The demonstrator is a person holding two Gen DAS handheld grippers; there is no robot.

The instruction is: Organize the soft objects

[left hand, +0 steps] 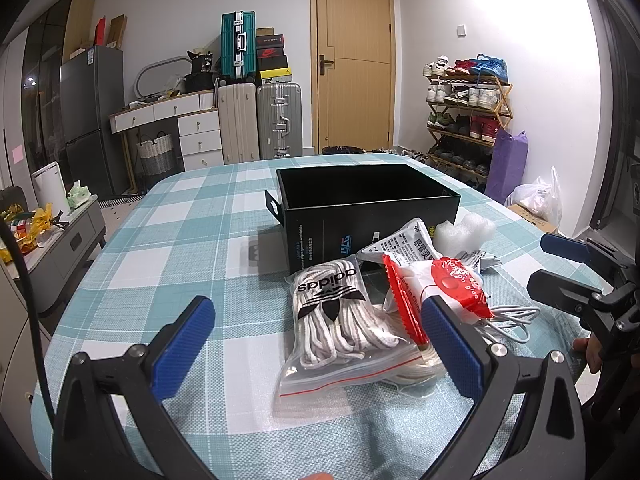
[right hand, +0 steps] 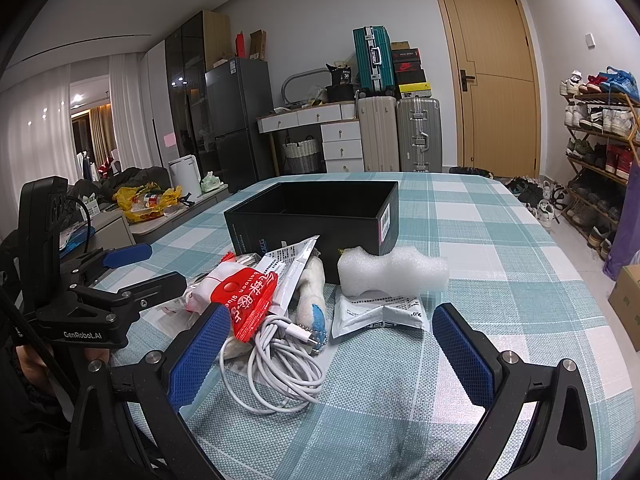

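Hovering over desk (left hand: 168,216), both hand-held grippers, left (left hand: 316,344) and right (right hand: 332,354), spread wide, empty. Black box (left hand: 360,204) at twelve o'clock, open. Bagged laces (left hand: 340,320) dead ahead: best pinched mid-bag. Coiled cable (right hand: 280,364) needs a bunched grasp.

An open black box (right hand: 312,216) stands on the table; bagged laces (left hand: 340,320), foam (right hand: 394,274), packets and a coiled white cable (right hand: 280,368) lie heaped before it.
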